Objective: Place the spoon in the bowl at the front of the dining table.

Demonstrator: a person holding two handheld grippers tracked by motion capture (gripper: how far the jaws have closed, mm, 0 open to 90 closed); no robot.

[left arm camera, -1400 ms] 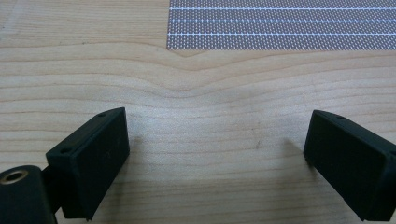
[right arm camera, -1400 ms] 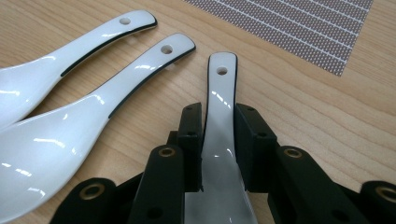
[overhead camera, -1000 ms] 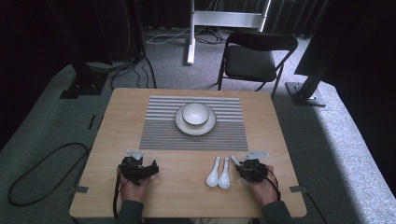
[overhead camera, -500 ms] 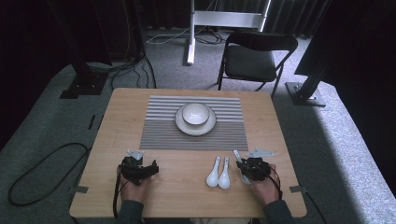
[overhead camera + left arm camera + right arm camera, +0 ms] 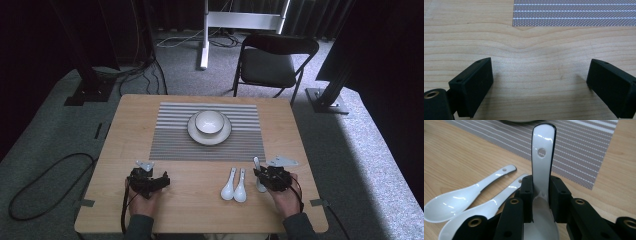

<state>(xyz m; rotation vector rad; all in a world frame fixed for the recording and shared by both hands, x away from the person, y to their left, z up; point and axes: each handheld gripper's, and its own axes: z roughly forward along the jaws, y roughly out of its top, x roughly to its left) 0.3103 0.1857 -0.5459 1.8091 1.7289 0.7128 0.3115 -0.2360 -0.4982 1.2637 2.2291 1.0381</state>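
A white ceramic spoon (image 5: 541,167) stands between the jaws of my right gripper (image 5: 541,195), which is shut on its neck. The handle points away toward the striped placemat (image 5: 579,152). In the high view this gripper (image 5: 262,176) rests at the table's front right, the held spoon (image 5: 257,165) poking out toward the mat. Two more white spoons (image 5: 228,185) (image 5: 241,185) lie side by side just left of it. My left gripper (image 5: 540,80) is open over bare wood, at the front left in the high view (image 5: 149,178).
A white bowl (image 5: 209,121) sits on a white plate (image 5: 196,134) in the middle of the placemat (image 5: 170,140). The wooden table (image 5: 195,215) has a black chair (image 5: 270,65) behind it, and cables run over the floor (image 5: 45,170) at the left.
My right gripper has shifted slightly to the right with the spoon. The left gripper and the two loose spoons have stayed put.
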